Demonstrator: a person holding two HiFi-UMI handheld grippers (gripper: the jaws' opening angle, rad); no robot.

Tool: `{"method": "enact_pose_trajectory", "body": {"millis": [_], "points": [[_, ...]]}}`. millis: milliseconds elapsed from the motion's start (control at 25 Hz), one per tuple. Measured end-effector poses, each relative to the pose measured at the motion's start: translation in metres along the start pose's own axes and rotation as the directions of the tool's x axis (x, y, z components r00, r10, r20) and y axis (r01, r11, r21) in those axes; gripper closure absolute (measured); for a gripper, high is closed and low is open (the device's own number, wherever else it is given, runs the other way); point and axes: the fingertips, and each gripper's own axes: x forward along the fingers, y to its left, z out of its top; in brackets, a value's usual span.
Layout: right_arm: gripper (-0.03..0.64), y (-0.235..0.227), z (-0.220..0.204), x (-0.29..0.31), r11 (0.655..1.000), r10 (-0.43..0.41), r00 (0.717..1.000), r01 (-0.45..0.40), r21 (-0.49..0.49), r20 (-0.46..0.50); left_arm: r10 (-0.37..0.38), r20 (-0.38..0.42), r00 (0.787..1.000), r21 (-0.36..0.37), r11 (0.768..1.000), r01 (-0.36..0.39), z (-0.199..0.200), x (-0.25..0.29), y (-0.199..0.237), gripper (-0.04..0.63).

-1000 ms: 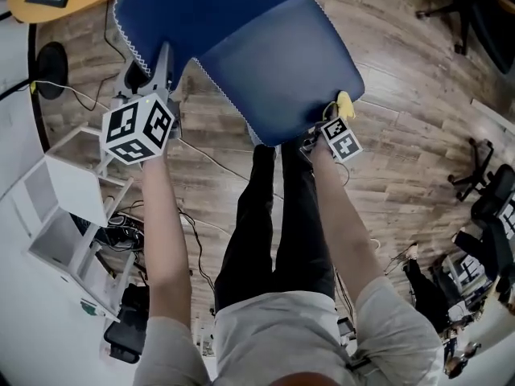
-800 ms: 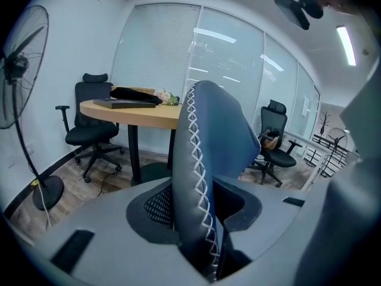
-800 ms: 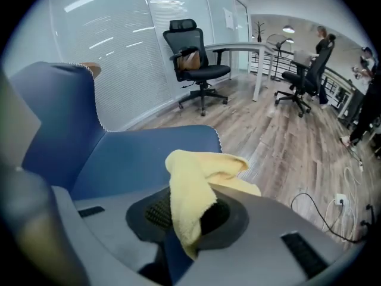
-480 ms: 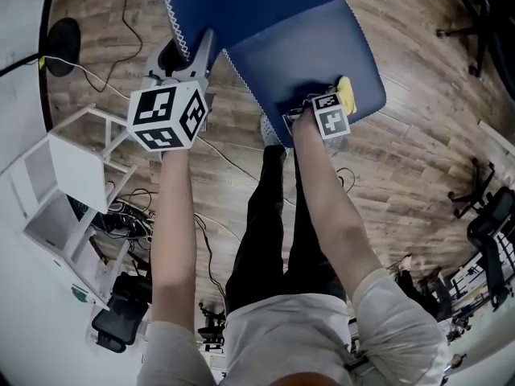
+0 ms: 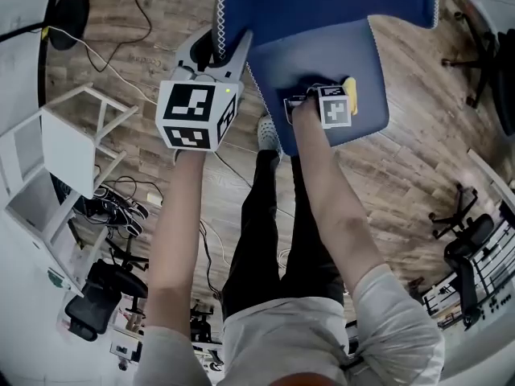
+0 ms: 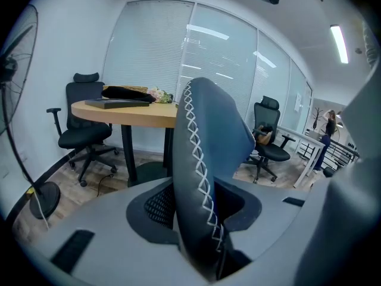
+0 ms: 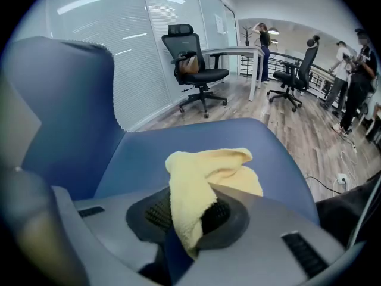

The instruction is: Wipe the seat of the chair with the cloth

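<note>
Holding the yellow cloth (image 7: pixel 220 171) in my right gripper (image 7: pixel 187 219): jaws close together, pinching one fold between the pads. The rest of the cloth is bunched just ahead of the jaws, resting on the blue seat (image 5: pixel 322 51), toward its right side in the head view.

My left gripper (image 6: pixel 199 207) stands wide, clamped across the padded side edge of the backrest (image 6: pixel 208 136). The white cross-stitched seam runs up between the pads.

The chair stands on a wood-plank floor (image 5: pixel 418 175). Beyond the backrest are a round wooden table (image 6: pixel 125 109) and a black office chair (image 6: pixel 83 130).
</note>
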Motion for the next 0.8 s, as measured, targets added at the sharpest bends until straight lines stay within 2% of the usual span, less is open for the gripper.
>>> {"method": "enact_pose_trajectory", "body": {"millis": [160, 280, 360, 520, 680, 760, 800], "points": [[0.538, 0.037, -0.004, 0.003, 0.990, 0.115, 0.993, -0.113, -0.085, 0.011, 0.002, 0.001, 1.000, -0.001, 1.000, -0.002, 0.000, 0.000, -0.002, 0.433], [0.538, 0.070, -0.014, 0.003, 0.958, 0.207, 0.978, -0.203, -0.204, -0.001, -0.002, -0.004, 1.000, -0.001, 1.000, 0.002, 0.000, 0.001, -0.002, 0.431], [0.538, 0.089, -0.022, -0.001, 0.910, 0.267, 0.963, -0.261, -0.323, -0.026, -0.005, -0.010, 1.000, -0.001, 1.000, 0.005, 0.000, 0.001, -0.002, 0.433], [0.537, 0.120, -0.043, -0.008, 0.781, 0.375, 0.920, -0.378, -0.497, -0.112, -0.002, -0.010, 1.000, -0.002, 1.000, 0.002, -0.001, 0.001, -0.002, 0.433], [0.537, 0.133, -0.055, -0.012, 0.725, 0.416, 0.889, -0.450, -0.521, -0.189, 0.002, 0.004, 1.000, -0.019, 1.000, -0.002, -0.001, 0.001, 0.002, 0.433], [0.537, 0.143, -0.069, -0.018, 0.654, 0.452, 0.855, -0.511, -0.558, -0.253, 0.003, 0.008, 1.000, -0.031, 1.000, -0.003, -0.003, 0.000, 0.003, 0.433], [0.537, 0.149, -0.077, -0.022, 0.601, 0.472, 0.832, -0.546, -0.584, -0.293, 0.005, 0.010, 1.000, -0.032, 0.999, -0.004, -0.004, 0.000, 0.003, 0.433]]}}
